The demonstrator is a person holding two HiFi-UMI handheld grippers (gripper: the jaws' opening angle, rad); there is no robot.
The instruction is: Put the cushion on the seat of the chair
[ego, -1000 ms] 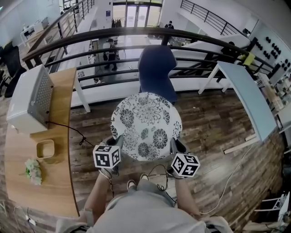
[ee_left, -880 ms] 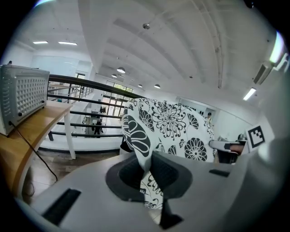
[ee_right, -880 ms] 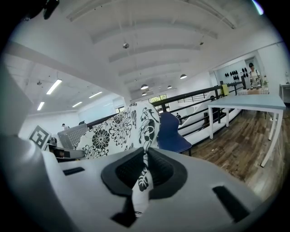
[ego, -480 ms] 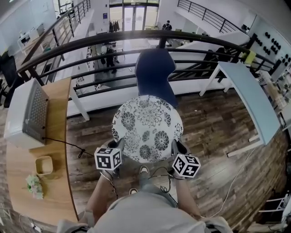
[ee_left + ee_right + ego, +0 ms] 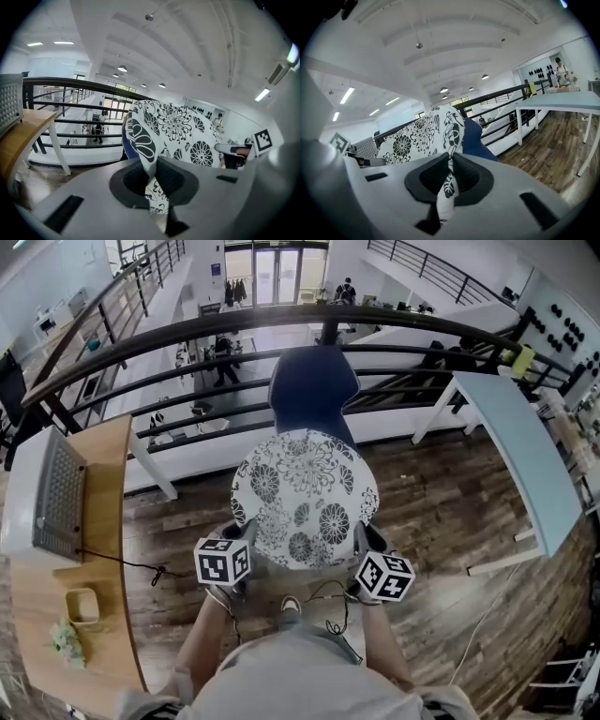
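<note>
- The cushion (image 5: 303, 498) is round and white with black flower prints. It is held up between the two grippers in front of the person, with its patterned face towards the head camera.
- The left gripper (image 5: 239, 540) holds the cushion's left edge. In the left gripper view its fingers (image 5: 177, 180) are closed down to the thickness of the fabric, and a fold of the cushion (image 5: 176, 131) is pinched between them.
- The right gripper (image 5: 364, 540) holds the right edge the same way. In the right gripper view its fingers (image 5: 467, 176) are pressed together on a thin strip of the cushion (image 5: 419, 136), which hangs down below them.
- Each gripper carries a cube with black-and-white square markers. No words or brand can be read on either cube.
- The chair (image 5: 312, 390) is dark blue and stands just beyond the cushion, with its back towards a dark railing (image 5: 187, 329). From the head view the cushion covers the seat, and I cannot tell whether the two touch. In the right gripper view the blue chair (image 5: 477, 140) shows right behind the fabric.
- The floor (image 5: 431, 507) is dark wood planks.
- To the left is a wooden tabletop (image 5: 89, 549) with a white box with a perforated face (image 5: 42, 493), a small tray (image 5: 82, 607) and a sprig of flowers (image 5: 66, 638).
- To the right stands a pale blue table (image 5: 511, 442).
</note>
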